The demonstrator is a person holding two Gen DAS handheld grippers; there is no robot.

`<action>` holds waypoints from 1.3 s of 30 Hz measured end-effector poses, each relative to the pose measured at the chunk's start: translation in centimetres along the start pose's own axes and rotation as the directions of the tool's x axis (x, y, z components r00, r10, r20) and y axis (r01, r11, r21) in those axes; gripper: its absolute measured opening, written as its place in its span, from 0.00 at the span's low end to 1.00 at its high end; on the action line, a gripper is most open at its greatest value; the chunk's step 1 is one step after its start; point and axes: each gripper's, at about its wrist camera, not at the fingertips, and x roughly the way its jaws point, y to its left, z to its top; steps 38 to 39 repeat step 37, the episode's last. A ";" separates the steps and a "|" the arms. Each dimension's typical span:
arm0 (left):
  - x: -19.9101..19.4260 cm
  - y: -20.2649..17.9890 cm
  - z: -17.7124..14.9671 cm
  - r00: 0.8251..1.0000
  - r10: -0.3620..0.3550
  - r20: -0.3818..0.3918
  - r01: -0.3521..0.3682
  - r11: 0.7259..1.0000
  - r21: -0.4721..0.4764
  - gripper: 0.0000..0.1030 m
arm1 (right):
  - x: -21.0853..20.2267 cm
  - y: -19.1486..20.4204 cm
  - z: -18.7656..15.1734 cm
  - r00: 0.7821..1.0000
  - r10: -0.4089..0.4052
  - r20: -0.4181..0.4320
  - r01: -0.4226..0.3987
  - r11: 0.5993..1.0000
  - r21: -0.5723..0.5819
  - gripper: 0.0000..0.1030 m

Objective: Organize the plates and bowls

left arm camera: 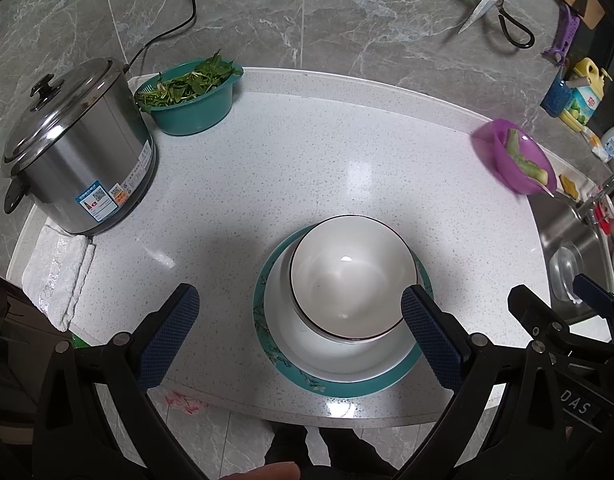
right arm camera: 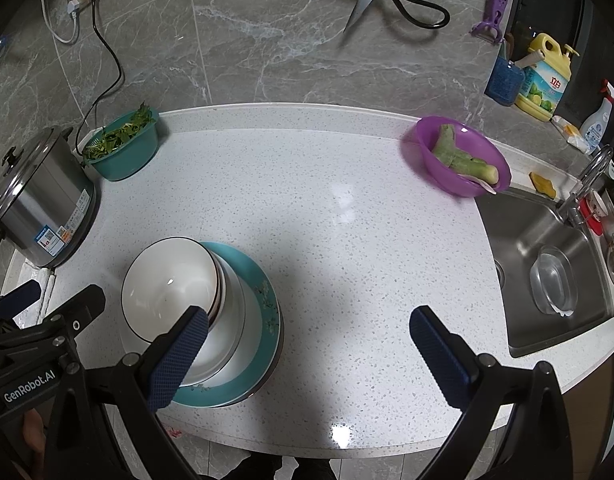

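Note:
A white bowl with a dark rim [left arm camera: 349, 276] [right arm camera: 167, 284] is stacked on white dishes, which rest on a teal-rimmed plate [left arm camera: 347, 384] [right arm camera: 267, 320] near the counter's front edge. My left gripper [left arm camera: 295, 328] is open above the counter, its right finger just in front of the stack and its left finger over bare counter. My right gripper [right arm camera: 307, 356] is open too, with its left finger over the near side of the stack and nothing between the fingers. In the right wrist view the left gripper's body shows at the lower left.
A steel rice cooker [left arm camera: 71, 152] [right arm camera: 39, 200] and a teal basin of greens [left arm camera: 191, 96] [right arm camera: 123, 144] stand at the back left. A purple bowl of vegetable pieces [left arm camera: 515, 160] [right arm camera: 463, 156] sits beside the steel sink [right arm camera: 547, 272]. A folded white cloth [left arm camera: 59, 276] lies left.

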 end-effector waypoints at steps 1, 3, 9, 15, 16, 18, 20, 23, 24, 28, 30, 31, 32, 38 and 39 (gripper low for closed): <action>0.0 0.0 0.0 1.000 0.000 -0.001 0.000 1.000 0.001 1.00 | 0.0 0.0 0.0 1.000 0.000 0.000 0.000 1.000 0.000 1.00; 0.0 0.0 0.0 1.000 0.000 0.000 0.000 1.000 0.001 1.00 | 0.0 0.0 0.0 1.000 0.002 0.000 -0.002 1.000 0.001 1.00; -0.1 0.0 -0.1 1.000 0.001 -0.002 -0.001 1.000 -0.001 1.00 | 0.0 -0.1 0.1 1.000 0.002 0.000 -0.002 1.000 -0.001 1.00; 0.1 0.0 0.0 1.000 -0.001 -0.004 0.001 1.000 0.000 1.00 | 0.0 -0.1 0.1 1.000 0.002 -0.001 -0.002 1.000 -0.001 1.00; 0.1 0.0 0.0 1.000 -0.001 -0.004 0.001 1.000 0.000 1.00 | 0.0 -0.1 0.1 1.000 0.003 -0.001 -0.003 1.000 -0.001 1.00; 0.1 0.0 0.0 1.000 -0.001 -0.003 0.001 1.000 0.000 1.00 | 0.0 -0.1 0.1 1.000 0.002 -0.002 -0.002 1.000 -0.001 1.00; 0.1 0.0 0.0 1.000 -0.003 -0.003 0.003 1.000 -0.001 1.00 | 0.1 0.0 0.0 1.000 0.002 -0.003 -0.002 1.000 -0.001 1.00; 0.2 0.0 0.0 1.000 -0.003 -0.002 0.003 1.000 -0.001 1.00 | 0.1 0.0 0.0 1.000 0.003 -0.004 -0.003 1.000 -0.002 1.00; 0.3 0.1 0.0 1.000 -0.005 -0.002 0.005 1.000 -0.001 1.00 | 0.2 0.1 0.0 1.000 0.003 -0.004 -0.003 1.000 -0.002 1.00; 0.3 0.1 0.0 1.000 -0.003 0.009 0.003 1.000 0.002 1.00 | 0.2 0.2 -0.1 1.000 0.003 -0.005 -0.003 1.000 -0.002 1.00; 0.2 0.1 0.0 1.000 -0.002 0.014 0.002 1.000 0.004 1.00 | 0.2 0.2 -0.1 1.000 0.004 -0.006 -0.004 1.000 -0.001 1.00; 0.3 0.2 0.1 1.000 -0.001 0.013 0.001 1.000 0.006 1.00 | 0.2 0.2 -0.1 1.000 0.004 -0.006 -0.004 1.000 -0.001 1.00; 0.3 0.2 0.1 1.000 -0.002 0.012 0.002 1.000 0.007 1.00 | 0.3 0.2 -0.1 1.000 0.004 -0.006 -0.004 1.000 -0.002 1.00; 0.3 0.3 0.1 1.000 -0.004 0.011 0.004 1.000 0.006 1.00 | 0.3 0.1 0.0 1.000 0.005 -0.007 -0.005 1.000 -0.002 1.00; 0.3 0.3 0.1 1.000 -0.004 0.011 0.004 1.000 0.006 1.00 | 0.3 0.1 0.0 1.000 0.005 -0.007 -0.005 1.000 -0.002 1.00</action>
